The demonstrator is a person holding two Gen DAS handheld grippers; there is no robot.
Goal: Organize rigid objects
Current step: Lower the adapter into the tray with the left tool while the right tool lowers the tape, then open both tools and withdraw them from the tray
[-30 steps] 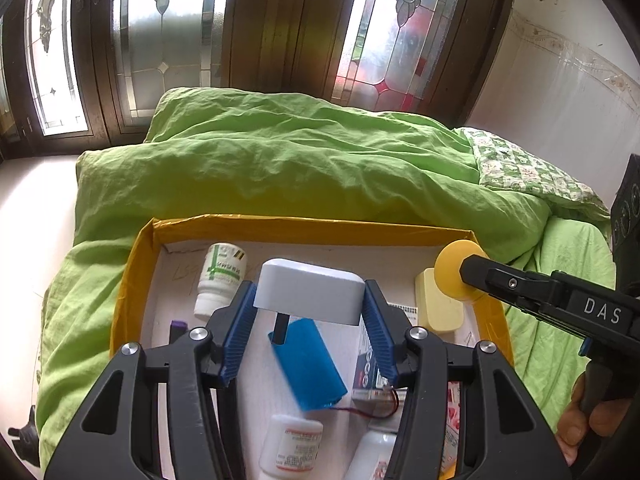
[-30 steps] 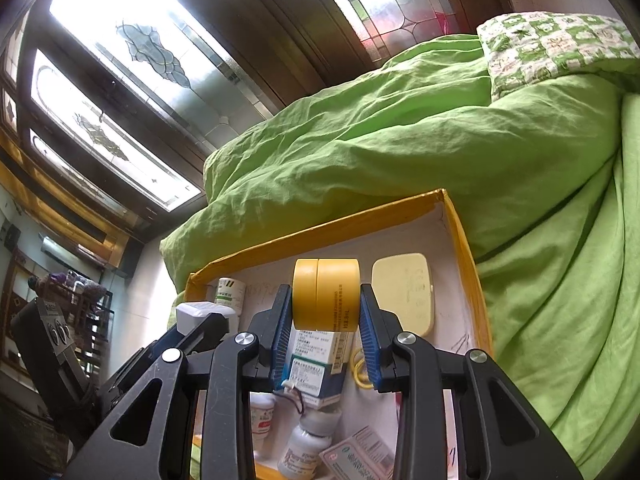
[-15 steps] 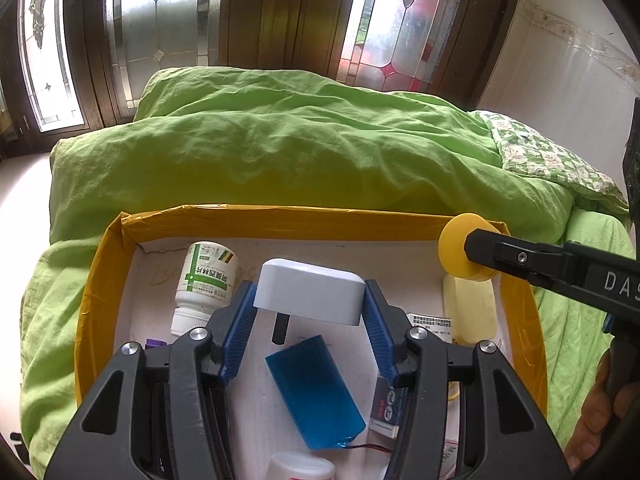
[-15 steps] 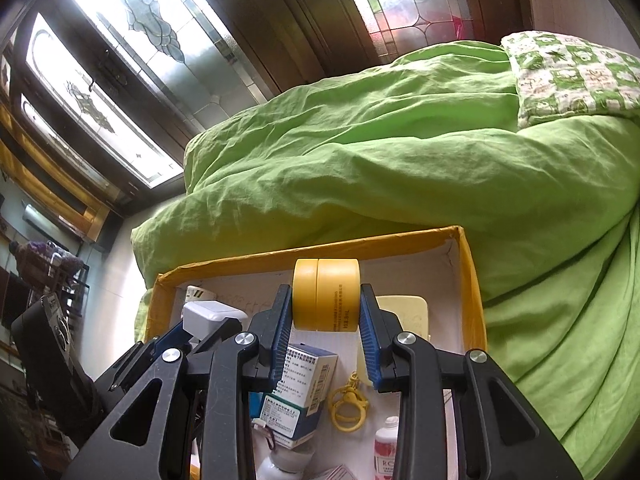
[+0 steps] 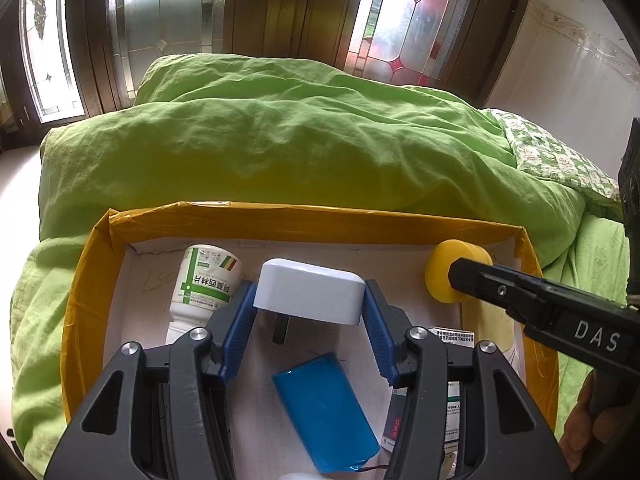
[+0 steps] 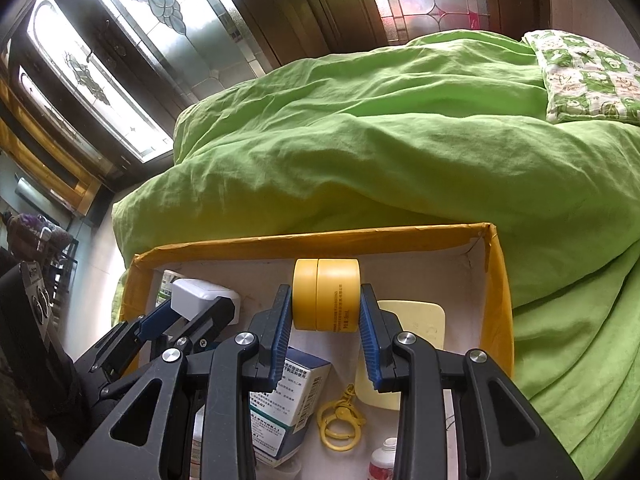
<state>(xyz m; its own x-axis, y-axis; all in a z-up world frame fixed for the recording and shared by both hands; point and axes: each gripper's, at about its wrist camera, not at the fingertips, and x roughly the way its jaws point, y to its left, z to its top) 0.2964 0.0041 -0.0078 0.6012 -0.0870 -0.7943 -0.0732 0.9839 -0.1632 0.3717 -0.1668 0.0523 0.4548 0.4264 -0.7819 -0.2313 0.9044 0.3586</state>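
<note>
Left gripper (image 5: pixel 310 300) jaws clamp one white charger (image 5: pixel 310 291); right gripper (image 6: pixel 325 312) jaws clamp one yellow jar (image 6: pixel 326 295).

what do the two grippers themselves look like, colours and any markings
Both match: the left gripper and right gripper have black, angular frames with triangular cut-outs and silver pivot screws. Their fingers carry blue ribbed pads. The right gripper's side bears white letters "DAS". No cables or sleeves show.
</note>
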